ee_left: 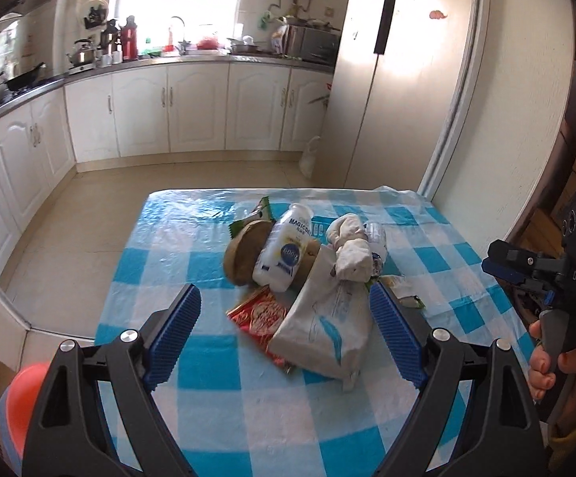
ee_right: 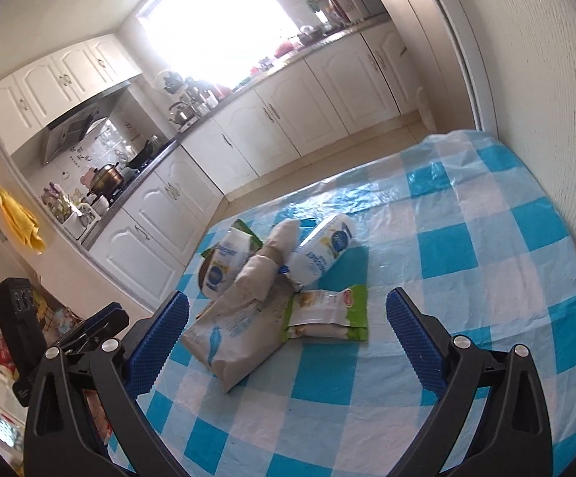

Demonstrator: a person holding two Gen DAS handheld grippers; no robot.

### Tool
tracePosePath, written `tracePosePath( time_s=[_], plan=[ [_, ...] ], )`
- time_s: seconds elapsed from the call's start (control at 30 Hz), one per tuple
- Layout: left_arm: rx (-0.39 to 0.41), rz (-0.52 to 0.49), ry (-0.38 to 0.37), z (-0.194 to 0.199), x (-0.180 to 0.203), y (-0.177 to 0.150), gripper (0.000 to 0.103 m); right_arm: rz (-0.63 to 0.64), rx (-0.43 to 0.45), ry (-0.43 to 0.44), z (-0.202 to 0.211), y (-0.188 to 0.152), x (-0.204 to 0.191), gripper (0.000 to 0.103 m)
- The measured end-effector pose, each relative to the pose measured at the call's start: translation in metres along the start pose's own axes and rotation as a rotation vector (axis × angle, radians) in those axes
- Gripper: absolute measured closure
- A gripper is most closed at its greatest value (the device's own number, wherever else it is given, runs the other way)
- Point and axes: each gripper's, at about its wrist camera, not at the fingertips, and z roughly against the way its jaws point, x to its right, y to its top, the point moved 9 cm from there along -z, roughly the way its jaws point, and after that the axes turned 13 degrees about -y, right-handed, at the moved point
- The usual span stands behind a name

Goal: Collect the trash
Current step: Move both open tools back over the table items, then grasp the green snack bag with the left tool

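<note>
Left gripper [ee_left: 284, 314] spread wide, holding nothing, hovering over the trash pile on the checked tablecloth [ee_left: 208, 357]. Left to right there: brown round piece [ee_left: 242, 256], white bottle [ee_left: 284, 250], red wrapper [ee_left: 258, 316], paper bag [ee_left: 323, 318], crumpled white wad [ee_left: 349, 252]. Right gripper [ee_right: 288, 326] also wide, empty, facing bag, 2 bottles, green packet [ee_right: 329, 312]. Best bet: take the top loose item first, pinch mid-body, lift straight so the rest doesn't scatter.
</note>
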Motion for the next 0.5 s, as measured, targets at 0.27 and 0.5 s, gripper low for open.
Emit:
tracePosePath(
  time_s=[0.27, 0.5],
  plan=[
    [-0.007, 0.066, -0.038, -0.042, -0.041, 0.034, 0.016, -0.046, -0.054, 0.024, -0.026, 0.011, 0.013, 0.005],
    [-0.068, 0.204, -0.053, -0.096, -0.075, 0.056, 0.045, -0.049, -0.087, 0.017, -0.050, 0.021, 0.010, 0.005]
  ],
)
